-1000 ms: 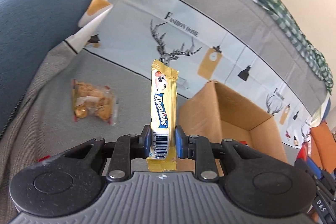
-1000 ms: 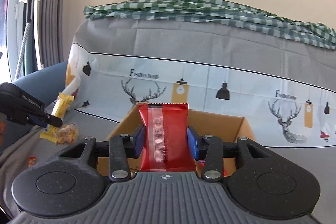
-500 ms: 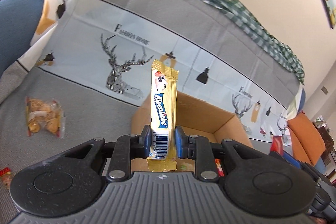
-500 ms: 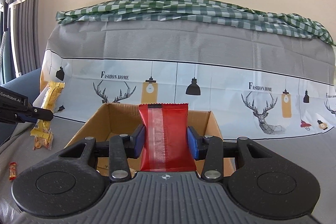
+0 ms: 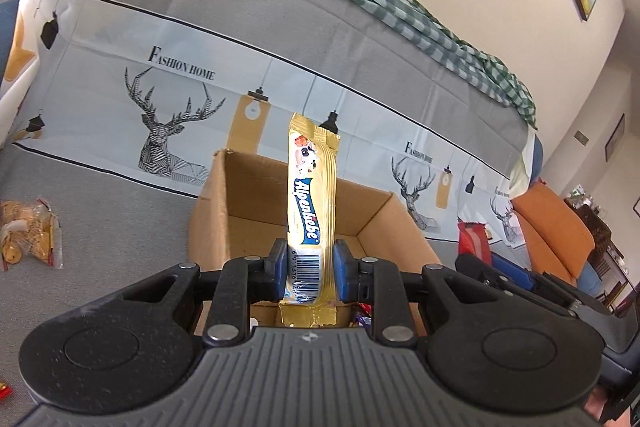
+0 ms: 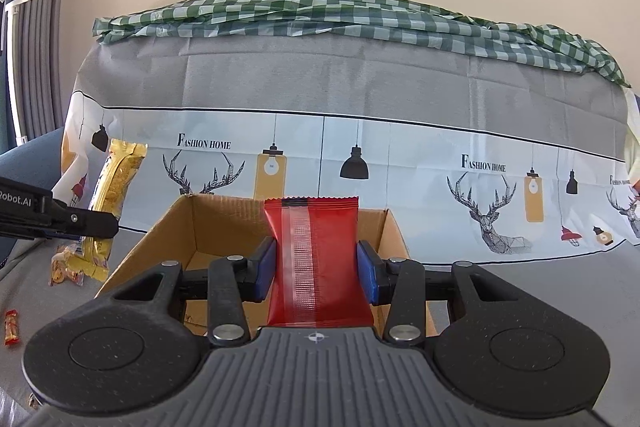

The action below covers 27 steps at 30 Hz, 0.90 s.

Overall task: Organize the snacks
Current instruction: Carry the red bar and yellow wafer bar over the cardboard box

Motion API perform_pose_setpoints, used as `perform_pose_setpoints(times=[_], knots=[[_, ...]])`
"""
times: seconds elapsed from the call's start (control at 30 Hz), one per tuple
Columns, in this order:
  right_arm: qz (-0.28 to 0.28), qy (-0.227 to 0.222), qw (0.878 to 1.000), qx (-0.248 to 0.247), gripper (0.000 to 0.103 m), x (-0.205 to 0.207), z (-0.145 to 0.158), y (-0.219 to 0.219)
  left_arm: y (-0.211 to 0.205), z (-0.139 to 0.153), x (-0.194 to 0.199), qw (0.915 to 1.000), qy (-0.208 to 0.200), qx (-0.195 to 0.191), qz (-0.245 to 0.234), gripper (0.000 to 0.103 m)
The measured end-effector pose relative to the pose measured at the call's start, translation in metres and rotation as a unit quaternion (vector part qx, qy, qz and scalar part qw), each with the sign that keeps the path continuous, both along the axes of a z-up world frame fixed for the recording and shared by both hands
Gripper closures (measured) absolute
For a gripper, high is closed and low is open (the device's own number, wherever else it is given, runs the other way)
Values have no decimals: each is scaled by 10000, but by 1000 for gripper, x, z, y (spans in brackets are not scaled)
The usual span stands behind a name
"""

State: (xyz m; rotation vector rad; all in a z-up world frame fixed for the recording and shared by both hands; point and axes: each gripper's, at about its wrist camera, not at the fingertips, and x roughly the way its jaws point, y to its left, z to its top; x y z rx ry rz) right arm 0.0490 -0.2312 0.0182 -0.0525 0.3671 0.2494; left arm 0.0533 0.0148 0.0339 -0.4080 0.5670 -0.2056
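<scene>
My left gripper [image 5: 310, 277] is closed on a gold candy stick [image 5: 311, 195], and the blue pads press it near its lower end, at the barcode. The stick stands upright between the pads. Behind it, toward 12 o'clock, is the open cardboard box [image 5: 224, 211], which sits on the grey sofa cover [image 5: 120, 227]. In the left wrist view a clear bag of small snacks [image 5: 28, 235] lies on the cover at 9 o'clock, well apart from the box.

My right gripper [image 6: 316, 269] holds a red snack packet [image 6: 316, 259], upright, with the pads on both its sides. The same box [image 6: 168, 231] is directly behind the packet at 12 o'clock, and its opening faces up. In the right wrist view my left gripper [image 6: 100, 223] comes in from 9 o'clock with the gold stick [image 6: 116, 179], just beside the left wall of the box. A small red candy [image 6: 12, 327] lies on the cover at 8 o'clock. A green checked cloth [image 6: 320, 15] lies along the top of the sofa back.
</scene>
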Motion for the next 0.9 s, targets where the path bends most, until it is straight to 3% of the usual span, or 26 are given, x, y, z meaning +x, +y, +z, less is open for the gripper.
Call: perform_pose_setpoints(times=[0.9], knots=[[-283, -68, 9996, -3, 58, -3, -1, 2, -19, -3, -2, 9987, -149, 159, -451, 78]])
